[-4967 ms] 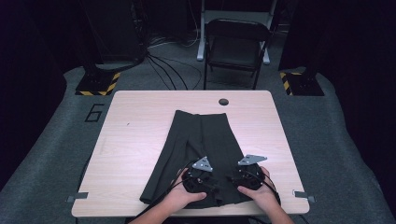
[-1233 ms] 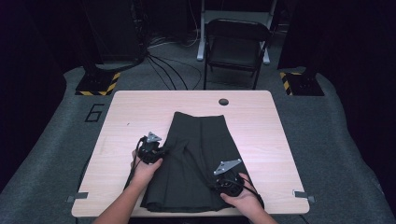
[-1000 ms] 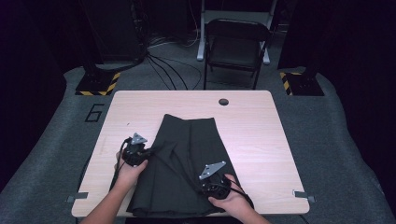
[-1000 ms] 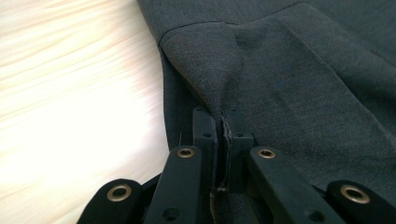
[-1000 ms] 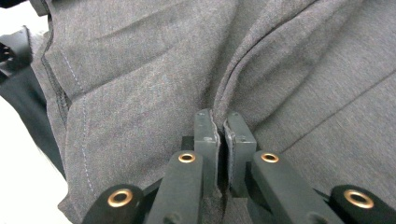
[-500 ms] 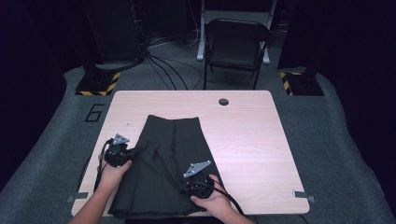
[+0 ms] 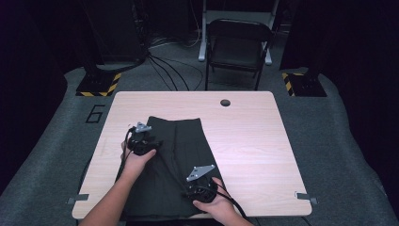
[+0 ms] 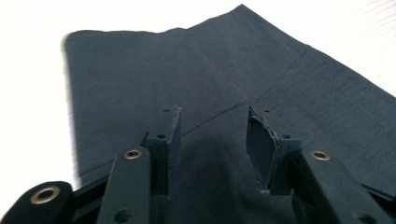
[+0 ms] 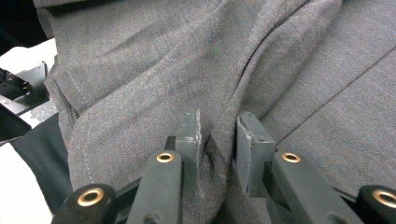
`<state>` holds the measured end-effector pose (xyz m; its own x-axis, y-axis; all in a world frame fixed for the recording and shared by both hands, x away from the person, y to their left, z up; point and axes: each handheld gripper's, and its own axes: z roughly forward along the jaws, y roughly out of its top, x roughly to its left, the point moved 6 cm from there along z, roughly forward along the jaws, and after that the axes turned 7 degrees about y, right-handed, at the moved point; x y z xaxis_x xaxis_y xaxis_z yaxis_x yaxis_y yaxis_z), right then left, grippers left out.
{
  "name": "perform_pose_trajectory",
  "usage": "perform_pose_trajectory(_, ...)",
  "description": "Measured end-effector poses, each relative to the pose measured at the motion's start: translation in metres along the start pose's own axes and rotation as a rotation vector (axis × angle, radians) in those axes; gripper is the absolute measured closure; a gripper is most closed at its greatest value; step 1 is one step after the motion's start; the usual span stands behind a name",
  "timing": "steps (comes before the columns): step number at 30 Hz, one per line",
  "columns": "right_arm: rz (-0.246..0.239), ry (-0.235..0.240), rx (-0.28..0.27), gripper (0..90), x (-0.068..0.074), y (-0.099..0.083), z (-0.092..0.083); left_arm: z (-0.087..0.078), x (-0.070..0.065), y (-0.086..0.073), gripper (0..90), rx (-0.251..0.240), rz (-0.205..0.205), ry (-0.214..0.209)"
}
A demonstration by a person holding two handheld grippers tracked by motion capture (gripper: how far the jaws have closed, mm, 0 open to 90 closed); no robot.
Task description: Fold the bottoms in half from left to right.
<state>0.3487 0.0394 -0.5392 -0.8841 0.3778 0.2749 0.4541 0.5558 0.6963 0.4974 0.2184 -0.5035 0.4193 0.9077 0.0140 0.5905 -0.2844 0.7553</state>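
Already we have the dark trousers [image 7: 171, 165] flat on the worktop [image 7: 254, 141], perhaps once folded; left gripper [image 8: 212, 135] has just opened, empty, while right gripper [image 9: 217, 135], also just opening, holds a ridge loosely; smoothing remains.

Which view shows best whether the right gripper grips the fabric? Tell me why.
The right gripper view: the right gripper has a raised fold of the dark garment between its fingers, which have just been opening. The high view shows it low on the garment, its fingers hidden. The left gripper view gives flat cloth.
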Motion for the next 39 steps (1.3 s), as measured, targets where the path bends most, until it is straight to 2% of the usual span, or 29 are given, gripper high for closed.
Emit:
perform_pose_trajectory(8, 0.002, -0.003, -0.008, 71.7, 0.001, -0.003, -0.005, 0.029, -0.023, 0.009, 48.9, 0.041, 0.034, -0.013)
perform_pose_trajectory(9, 0.003, -0.008, -0.015, 71.6, 0.001, -0.003, -0.005, 0.033, -0.026, 0.010, 48.5, 0.042, 0.026, -0.008)
perform_pose_trajectory(13, 0.000, -0.018, -0.026, 69.8, 0.001, -0.005, -0.009, 0.048, -0.031, 0.009, 46.4, 0.079, 0.045, 0.018)
perform_pose_trajectory(14, 0.010, -0.008, -0.010, 69.2, 0.002, -0.007, -0.010, 0.051, -0.031, 0.009, 45.9, 0.085, 0.042, 0.030)
perform_pose_trajectory(17, 0.008, -0.015, -0.012, 67.9, 0.004, -0.009, -0.011, 0.059, -0.031, 0.005, 45.7, 0.107, 0.057, 0.056)
perform_pose_trajectory(20, -0.004, -0.021, -0.004, 66.1, 0.006, -0.012, -0.010, 0.064, -0.029, 0.000, 53.2, 0.139, 0.078, 0.071)
perform_pose_trajectory(22, -0.003, -0.025, 0.005, 65.8, 0.006, -0.014, -0.009, 0.065, -0.028, -0.001, 59.3, 0.145, 0.070, 0.060)
perform_pose_trajectory(26, -0.008, -0.012, 0.025, 73.5, 0.010, -0.016, -0.009, 0.062, -0.030, 0.001, 74.7, 0.139, 0.076, 0.055)
perform_pose_trajectory(28, -0.016, -0.010, 0.019, 79.6, 0.012, -0.016, -0.009, 0.060, -0.029, 0.002, 77.9, 0.129, 0.081, 0.061)
perform_pose_trajectory(30, -0.039, -0.011, 0.022, 84.7, 0.013, -0.015, -0.011, 0.058, -0.029, 0.003, 79.3, 0.119, 0.073, 0.057)
perform_pose_trajectory(33, -0.072, -0.007, 0.027, 86.6, 0.015, -0.012, -0.013, 0.049, -0.026, 0.008, 80.3, 0.079, 0.054, 0.053)
perform_pose_trajectory(36, -0.075, 0.010, 0.011, 87.1, 0.017, -0.007, -0.019, 0.034, -0.024, 0.019, 80.5, 0.036, 0.042, 0.052)
perform_pose_trajectory(39, -0.078, 0.031, -0.027, 87.2, 0.019, 0.001, -0.027, 0.017, -0.021, 0.032, 80.6, -0.012, 0.039, 0.051)
